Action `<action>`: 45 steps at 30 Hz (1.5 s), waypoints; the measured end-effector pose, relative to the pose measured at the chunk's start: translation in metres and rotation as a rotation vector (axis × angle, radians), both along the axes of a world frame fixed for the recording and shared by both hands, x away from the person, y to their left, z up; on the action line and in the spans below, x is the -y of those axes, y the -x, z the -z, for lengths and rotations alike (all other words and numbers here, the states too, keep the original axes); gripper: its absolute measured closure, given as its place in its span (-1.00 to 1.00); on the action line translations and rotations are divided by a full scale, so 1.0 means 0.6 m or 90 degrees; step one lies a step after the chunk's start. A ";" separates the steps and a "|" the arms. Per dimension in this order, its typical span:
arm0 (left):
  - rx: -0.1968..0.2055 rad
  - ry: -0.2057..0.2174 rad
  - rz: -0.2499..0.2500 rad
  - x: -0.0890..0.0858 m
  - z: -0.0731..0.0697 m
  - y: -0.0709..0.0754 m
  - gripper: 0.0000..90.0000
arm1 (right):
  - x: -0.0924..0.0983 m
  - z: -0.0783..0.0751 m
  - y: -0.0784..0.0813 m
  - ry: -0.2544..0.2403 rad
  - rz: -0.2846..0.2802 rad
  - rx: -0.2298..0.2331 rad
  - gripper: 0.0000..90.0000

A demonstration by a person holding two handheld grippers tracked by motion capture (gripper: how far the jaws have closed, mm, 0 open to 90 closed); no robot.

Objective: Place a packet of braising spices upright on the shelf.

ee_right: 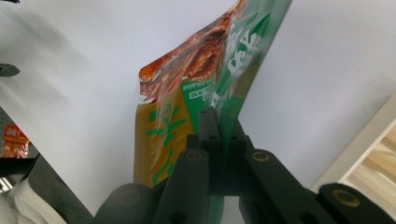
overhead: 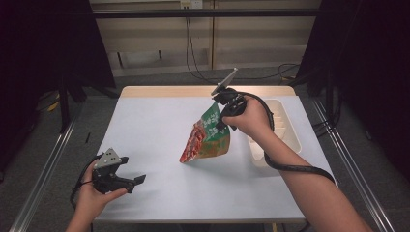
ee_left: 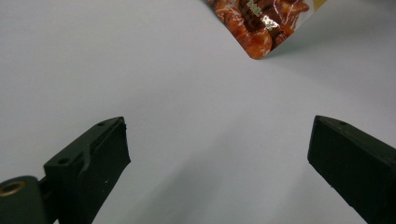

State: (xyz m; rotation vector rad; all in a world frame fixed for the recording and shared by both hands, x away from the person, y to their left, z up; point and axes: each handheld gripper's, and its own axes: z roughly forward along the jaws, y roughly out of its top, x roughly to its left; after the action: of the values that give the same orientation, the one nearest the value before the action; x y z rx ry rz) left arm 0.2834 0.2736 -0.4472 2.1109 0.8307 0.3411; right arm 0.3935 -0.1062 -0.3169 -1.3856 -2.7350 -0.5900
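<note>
Right claw clamps snack bag by its top edge; left claw gapes, idle. I lift the bag straight, clear of worktop, toward white tray

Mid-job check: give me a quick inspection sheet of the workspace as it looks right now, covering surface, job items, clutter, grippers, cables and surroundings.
Surface: white table, wooden strip along the far edge.
Job's things: snack bag, green and red-orange, hanging from its top edge; whether its lower corner touches the table cannot be told. White divided tray at the right side of the table.
Clutter: nothing seen on the table.
Grippers: right gripper shut on the snack bag's edge. Left gripper open, nothing between its jaws, low near the table's front-left corner.
Cables: black cable runs along the right forearm; thin wires on the back wall.
Surroundings: dark curtains on both sides, metal rails on the grey floor.
</note>
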 end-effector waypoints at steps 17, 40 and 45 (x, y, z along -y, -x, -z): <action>0.002 0.004 0.004 0.001 -0.003 0.002 -0.88 | -0.008 -0.050 -0.026 0.069 -0.020 -0.051 1.00; 0.003 0.005 -0.002 -0.001 -0.006 0.004 -0.88 | -0.017 -0.108 -0.027 0.164 -0.104 -0.078 1.00; 0.004 0.004 -0.003 -0.001 -0.006 0.004 -0.87 | -0.012 -0.116 -0.027 0.171 -0.113 -0.079 1.00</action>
State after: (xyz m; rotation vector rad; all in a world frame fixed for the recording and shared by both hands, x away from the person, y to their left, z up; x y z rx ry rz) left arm 0.2808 0.2740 -0.4436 2.1009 0.8319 0.3476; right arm 0.4095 -0.0988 -0.2473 -1.1564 -2.8729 -0.1252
